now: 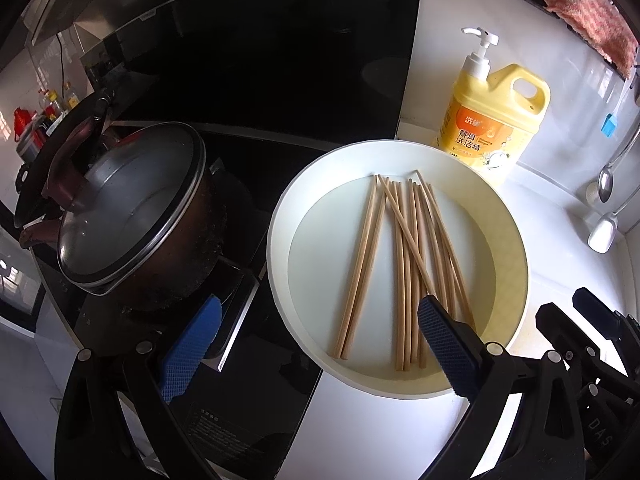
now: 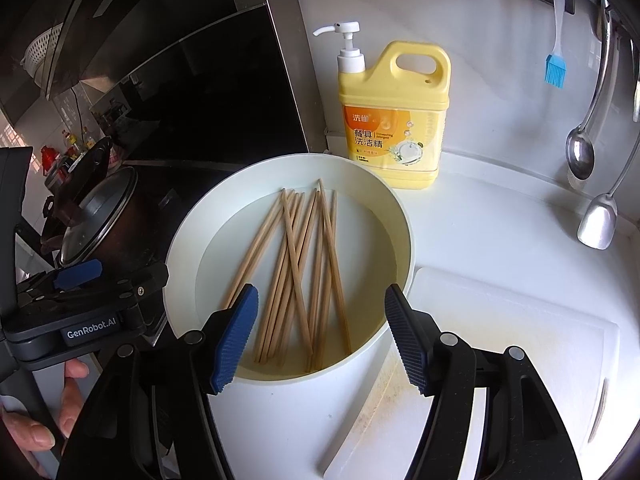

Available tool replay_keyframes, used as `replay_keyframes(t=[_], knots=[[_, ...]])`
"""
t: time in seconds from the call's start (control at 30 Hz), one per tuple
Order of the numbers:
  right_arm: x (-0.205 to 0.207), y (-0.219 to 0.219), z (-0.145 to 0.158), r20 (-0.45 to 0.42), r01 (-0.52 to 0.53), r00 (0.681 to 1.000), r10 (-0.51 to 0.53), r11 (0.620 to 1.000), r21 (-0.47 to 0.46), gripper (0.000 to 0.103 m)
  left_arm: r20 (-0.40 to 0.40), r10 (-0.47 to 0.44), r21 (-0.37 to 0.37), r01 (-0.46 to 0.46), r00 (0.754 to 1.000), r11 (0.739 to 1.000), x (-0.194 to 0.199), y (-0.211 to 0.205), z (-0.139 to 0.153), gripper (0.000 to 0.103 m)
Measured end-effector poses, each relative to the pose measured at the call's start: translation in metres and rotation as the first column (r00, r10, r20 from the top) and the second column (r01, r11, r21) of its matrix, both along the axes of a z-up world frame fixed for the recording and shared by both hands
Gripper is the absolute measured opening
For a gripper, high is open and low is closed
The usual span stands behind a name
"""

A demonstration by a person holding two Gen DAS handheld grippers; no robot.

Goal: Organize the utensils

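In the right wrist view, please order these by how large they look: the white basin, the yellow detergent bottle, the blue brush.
1. white basin
2. yellow detergent bottle
3. blue brush

The basin lies nearest the camera, so its lead is partly nearness; the brush hangs farthest back.

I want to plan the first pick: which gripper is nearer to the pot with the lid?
Left. The left gripper hovers with open jaws just in front of the pot. The right gripper is farther, over the bowl beside it.
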State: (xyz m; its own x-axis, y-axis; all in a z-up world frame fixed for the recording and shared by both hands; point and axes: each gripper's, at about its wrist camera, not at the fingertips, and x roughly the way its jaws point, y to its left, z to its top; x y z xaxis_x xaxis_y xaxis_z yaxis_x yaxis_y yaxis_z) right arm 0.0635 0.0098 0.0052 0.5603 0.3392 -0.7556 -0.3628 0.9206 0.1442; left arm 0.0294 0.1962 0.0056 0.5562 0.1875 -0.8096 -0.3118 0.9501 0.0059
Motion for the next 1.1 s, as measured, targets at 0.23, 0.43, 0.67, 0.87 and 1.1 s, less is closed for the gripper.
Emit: replay_keyframes(t=[0.23,0.43,0.67,0.87,1.1], knots=[[-0.0026,0.002,0.0014,0.003,-0.001,1.0,0.001,1.0,0.001,0.063,0.004,-0.002,0.018,0.002,1.0,1.0,-0.0019,0.0012,0.0027,0.097],[-0.0036,0.003,0.0018,0.004,-0.001,1.0,0.001,1.0,0.002,0.063,0.009,-0.007,0.029,0.007,1.0,1.0,-0.0043,-0.0002,0.0046,0.097],[-0.0038,0.003,0.0015,0.003,-0.002,1.0,0.002,1.0,0.001,0.063,0.009,-0.01,0.013,0.01,1.0,1.0,-0.0059,0.0006,0.0049,0.097],[-0.0039,0.0027,0.0015,0.003,-0.003,1.0,0.003,1.0,0.001,0.063,0.008,-0.01,-0.004,0.01,1.0,1.0,-0.005,0.0014,0.0041,0.097],[-0.0037,0.0027,0.0014,0.003,-0.004,1.0,0.004,1.0,-0.001,0.063,0.008,-0.025,-0.027,0.025,1.0,0.999,-0.0046,-0.0002,0.002,0.097]])
